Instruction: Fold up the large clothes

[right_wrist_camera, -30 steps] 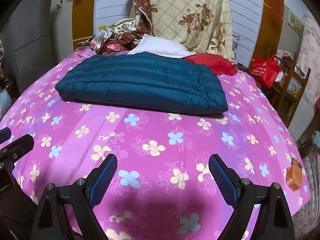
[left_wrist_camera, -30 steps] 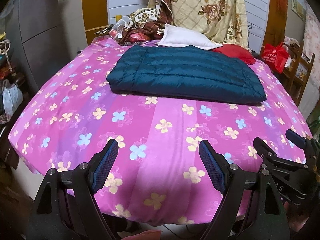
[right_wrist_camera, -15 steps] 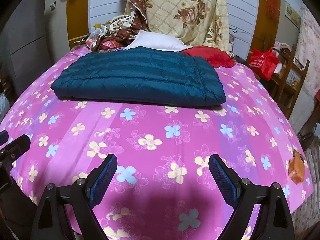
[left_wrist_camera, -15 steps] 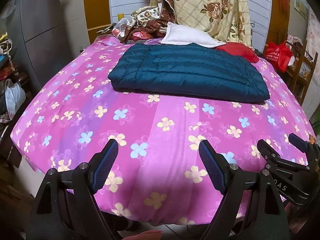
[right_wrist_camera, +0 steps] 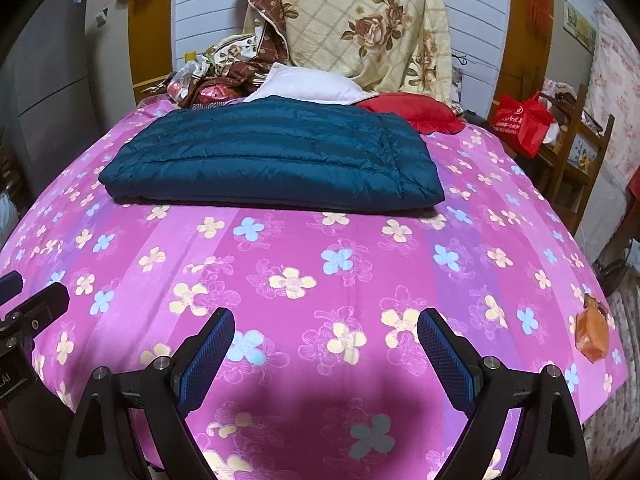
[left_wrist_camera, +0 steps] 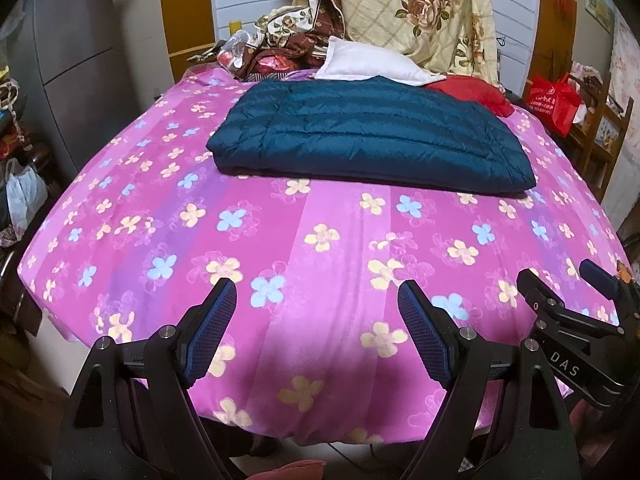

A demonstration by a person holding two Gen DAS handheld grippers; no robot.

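Observation:
A dark teal quilted down jacket [left_wrist_camera: 372,136] [right_wrist_camera: 276,156] lies folded into a flat rectangle on the far half of a bed with a pink flowered sheet [left_wrist_camera: 320,248] [right_wrist_camera: 320,272]. My left gripper [left_wrist_camera: 316,300] stands open over the near edge of the bed, well short of the jacket, with nothing between its fingers. My right gripper [right_wrist_camera: 326,330] is open too, empty, above the near part of the sheet. The right gripper [left_wrist_camera: 568,292] also shows at the right edge of the left wrist view, and the left gripper [right_wrist_camera: 24,296] at the left edge of the right wrist view.
Behind the jacket lie a white pillow [left_wrist_camera: 368,60], a red cushion [left_wrist_camera: 476,92] and a heap of brown flowered bedding [left_wrist_camera: 288,44]. A cream rose-patterned quilt [right_wrist_camera: 360,24] hangs at the back. A red bag [right_wrist_camera: 520,120] sits on wooden furniture at right; an orange packet [right_wrist_camera: 592,332] lies near the bed's right edge.
Both grippers have tilted and drawn slightly back, so the jacket sits a little lower in each view. Nothing was grasped; the jacket has not moved.

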